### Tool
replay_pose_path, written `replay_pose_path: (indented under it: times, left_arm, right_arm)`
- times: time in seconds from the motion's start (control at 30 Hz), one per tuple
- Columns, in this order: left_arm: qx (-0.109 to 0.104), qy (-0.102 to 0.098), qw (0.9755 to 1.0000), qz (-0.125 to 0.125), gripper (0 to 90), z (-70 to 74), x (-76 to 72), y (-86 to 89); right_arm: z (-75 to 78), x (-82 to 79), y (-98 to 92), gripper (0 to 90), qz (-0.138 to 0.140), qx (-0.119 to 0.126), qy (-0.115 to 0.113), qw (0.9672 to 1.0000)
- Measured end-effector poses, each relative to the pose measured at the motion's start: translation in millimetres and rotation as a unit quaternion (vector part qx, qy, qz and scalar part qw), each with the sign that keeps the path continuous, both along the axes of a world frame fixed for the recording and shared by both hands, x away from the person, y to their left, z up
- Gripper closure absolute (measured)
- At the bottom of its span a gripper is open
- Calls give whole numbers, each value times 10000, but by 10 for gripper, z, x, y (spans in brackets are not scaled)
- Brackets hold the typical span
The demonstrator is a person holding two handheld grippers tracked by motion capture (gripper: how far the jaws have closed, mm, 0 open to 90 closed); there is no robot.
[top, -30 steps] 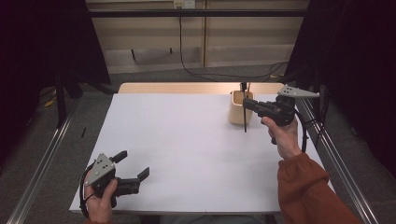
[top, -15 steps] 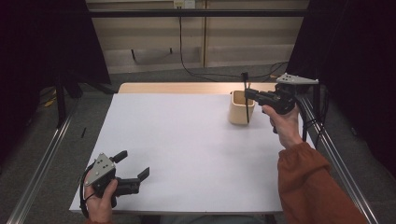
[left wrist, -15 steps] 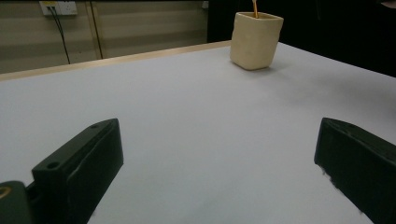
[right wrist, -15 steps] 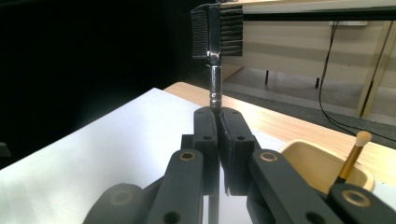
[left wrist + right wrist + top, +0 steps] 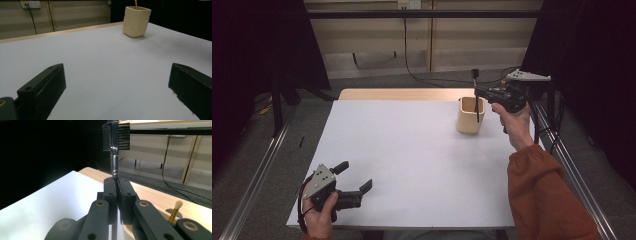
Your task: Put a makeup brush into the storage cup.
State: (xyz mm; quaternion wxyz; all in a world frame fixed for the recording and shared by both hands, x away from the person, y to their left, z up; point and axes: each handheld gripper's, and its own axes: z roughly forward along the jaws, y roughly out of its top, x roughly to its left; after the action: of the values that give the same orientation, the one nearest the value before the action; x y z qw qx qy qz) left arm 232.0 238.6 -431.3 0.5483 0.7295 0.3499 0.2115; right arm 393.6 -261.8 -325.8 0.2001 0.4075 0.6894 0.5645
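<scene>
A cream cup point(image 5: 471, 116) point(image 5: 136, 21) stands at the far right of the white table point(image 5: 412, 150). My right gripper point(image 5: 478, 93) point(image 5: 116, 182) hangs level above it, shut on the thin handle of a black comb-and-bristle brush point(image 5: 475, 100) point(image 5: 116, 136). The brush stands upright with its head up, and its lower end shows against the cup's mouth. A gold-handled brush with a pale tip point(image 5: 175, 210) point(image 5: 136, 3) sticks out of the cup. At the near left my left gripper point(image 5: 354, 176) point(image 5: 117, 82) rests low in a hand, open, with nothing between its jaws.
A bare wooden strip point(image 5: 402, 94) runs along the table's far edge. Metal rails point(image 5: 257, 170) flank the table on both sides. A black cable point(image 5: 422, 75) lies on the floor beyond, in front of a pale wall.
My right gripper has risen and moved toward the far side with the brush, which now stands higher over the cup. The left gripper has stayed where it was.
</scene>
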Motion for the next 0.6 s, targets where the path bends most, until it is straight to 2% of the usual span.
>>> replay_pose_path:
  times: [0.2, 0.6]
  left_arm:
    - [1, -2, 10000, -27, 12, -2, 5, -3]
    - [-4, -28, 10000, -14, 12, 5, 2, -1]
  right_arm:
    - [89, 87, 42, 859, 10, -47, -83, 10000]
    - [149, 270, 92, 859, -60, -120, -136, 9998]
